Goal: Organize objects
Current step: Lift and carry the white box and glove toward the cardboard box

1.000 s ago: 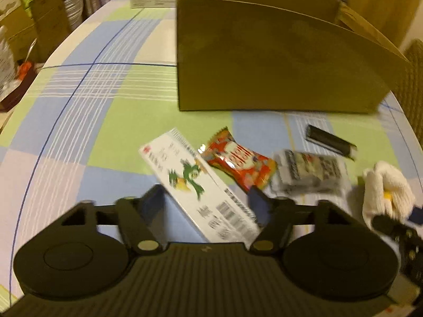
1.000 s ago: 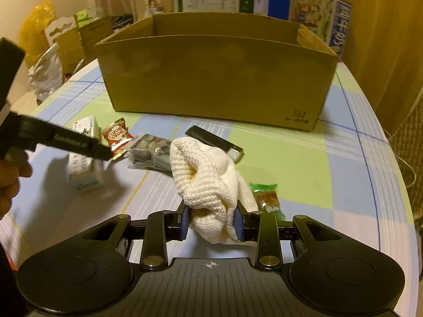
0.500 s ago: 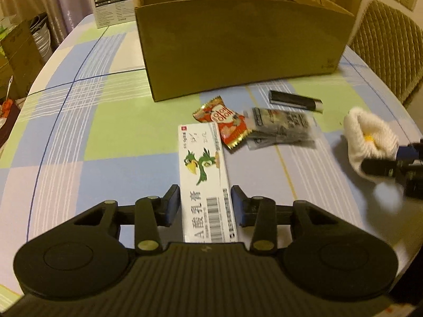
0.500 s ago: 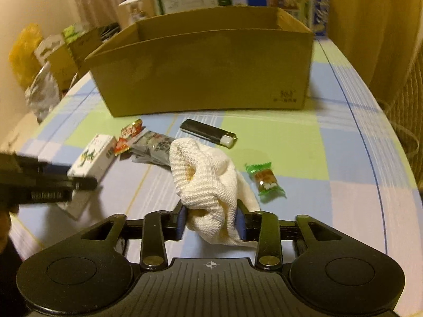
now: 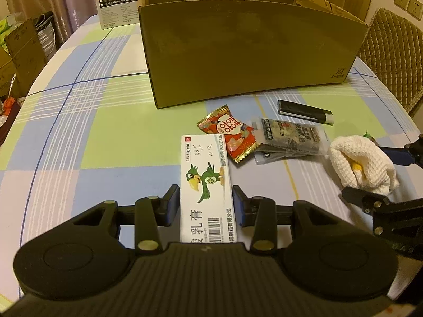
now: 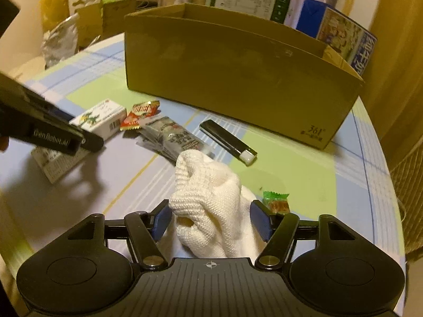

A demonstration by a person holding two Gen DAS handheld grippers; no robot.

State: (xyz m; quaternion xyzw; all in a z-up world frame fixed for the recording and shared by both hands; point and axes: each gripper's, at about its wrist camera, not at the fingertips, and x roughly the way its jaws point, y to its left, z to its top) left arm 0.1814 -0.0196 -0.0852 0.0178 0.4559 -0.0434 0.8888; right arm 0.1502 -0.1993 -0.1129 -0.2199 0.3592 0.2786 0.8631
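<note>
A white ointment box (image 5: 207,182) with a green bird print lies lengthwise between my left gripper's (image 5: 206,206) fingers, and both pads touch its long sides. In the right wrist view the left gripper (image 6: 66,137) sits over this box (image 6: 100,116). A crumpled white knit cloth (image 6: 208,185) lies on the table between the spread fingers of my right gripper (image 6: 211,216), which is open. From the left wrist view the cloth (image 5: 359,163) is at the right, flanked by the right gripper (image 5: 380,177). A large open cardboard box (image 5: 251,52) stands behind.
On the checked tablecloth (image 5: 105,121) lie a red snack packet (image 5: 230,134), dark sachets (image 5: 290,137), a black lighter (image 5: 304,111) and a green wrapped candy (image 6: 276,200). Cartons and bags stand behind the cardboard box (image 6: 238,68). A chair back (image 5: 391,52) is at the right.
My left gripper lined up along the ointment box and its fingers closed in on the sides. My right gripper's fingers spread apart, letting go of the cloth.
</note>
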